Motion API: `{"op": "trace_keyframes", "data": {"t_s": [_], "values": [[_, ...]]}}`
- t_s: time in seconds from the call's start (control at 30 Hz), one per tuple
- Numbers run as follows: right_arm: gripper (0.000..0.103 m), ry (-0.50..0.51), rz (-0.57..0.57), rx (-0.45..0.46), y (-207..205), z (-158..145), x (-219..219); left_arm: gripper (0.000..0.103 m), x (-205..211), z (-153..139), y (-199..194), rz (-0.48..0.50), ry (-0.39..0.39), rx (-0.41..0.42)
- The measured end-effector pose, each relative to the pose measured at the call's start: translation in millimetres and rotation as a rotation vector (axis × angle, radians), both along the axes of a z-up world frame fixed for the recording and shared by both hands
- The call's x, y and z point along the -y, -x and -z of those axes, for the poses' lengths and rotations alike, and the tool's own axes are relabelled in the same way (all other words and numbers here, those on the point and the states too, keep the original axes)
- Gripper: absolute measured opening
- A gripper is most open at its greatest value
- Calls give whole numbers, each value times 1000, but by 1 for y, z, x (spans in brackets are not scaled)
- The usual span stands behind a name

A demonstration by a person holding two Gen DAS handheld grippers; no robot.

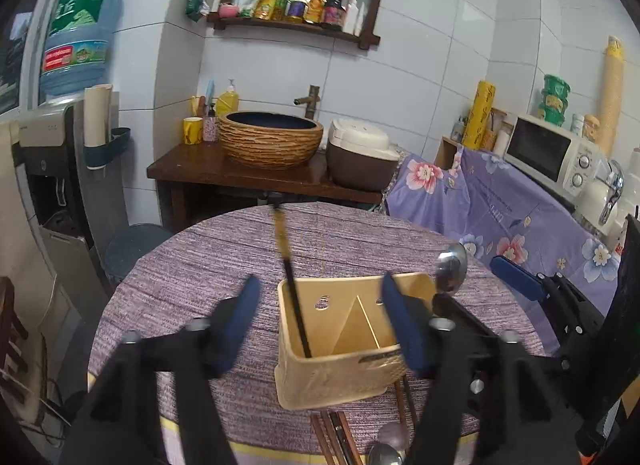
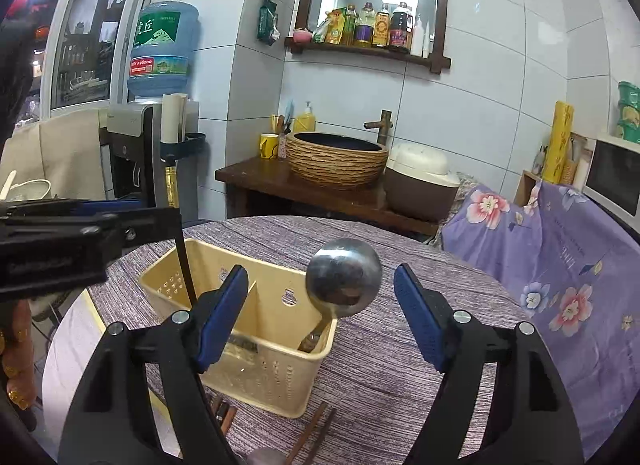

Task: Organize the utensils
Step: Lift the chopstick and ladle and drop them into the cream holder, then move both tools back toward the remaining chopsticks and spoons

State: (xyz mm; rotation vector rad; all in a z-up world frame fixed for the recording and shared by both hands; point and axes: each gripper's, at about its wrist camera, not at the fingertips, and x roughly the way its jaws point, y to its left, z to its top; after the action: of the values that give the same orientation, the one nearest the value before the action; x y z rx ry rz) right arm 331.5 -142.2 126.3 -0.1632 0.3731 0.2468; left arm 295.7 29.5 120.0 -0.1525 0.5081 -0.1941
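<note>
Right wrist view: cream two-compartment holder (image 2: 256,361) holds a ladle (image 2: 344,271); both tools gape, empty.

White glossy tiled walls (image 2: 480,113). Far centre: dark wooden washstand (image 2: 272,181) bearing a woven-pattern brown basin (image 2: 338,161); dark-framed wall mirror with bottle shelf (image 2: 372,13) above, ceiling light reflected. Far left: water dispenser with blue bottle (image 2: 162,49), window (image 2: 90,37) beside. Right: purple floral cloth (image 2: 560,245), white microwave (image 1: 554,153). Near: round table under purple woven cloth (image 2: 400,345).

Woven basin (image 1: 271,138), rice cooker (image 1: 362,153) on counter; microwave (image 1: 550,153); water jug (image 1: 78,33).
</note>
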Motion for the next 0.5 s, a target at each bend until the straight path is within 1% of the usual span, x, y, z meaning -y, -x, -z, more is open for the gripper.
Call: {"op": "trace_keyframes", "data": {"t_s": [0.03,0.07,0.1,0.13,0.2,0.27,0.4,0.5], "values": [[78,-7,8,0,5,0,4,70,-2,1,7,-5,3,3],[80,-14,17,-1,10,0,7,74,-3,3,13,-6,3,2],[80,-23,25,-3,17,0,12,81,-4,6,20,-10,1,0],[82,-30,30,-6,23,0,16,84,-5,8,27,-17,-2,2],[86,-44,50,-29,38,5,25,98,-8,19,44,-36,-9,14],[87,-48,73,-65,53,17,34,98,-8,34,56,-58,-34,0],[88,-65,119,-189,74,54,51,98,-6,81,70,-114,-127,-122],[88,-62,171,-270,84,86,61,97,-3,108,78,-97,-133,-218]]}}
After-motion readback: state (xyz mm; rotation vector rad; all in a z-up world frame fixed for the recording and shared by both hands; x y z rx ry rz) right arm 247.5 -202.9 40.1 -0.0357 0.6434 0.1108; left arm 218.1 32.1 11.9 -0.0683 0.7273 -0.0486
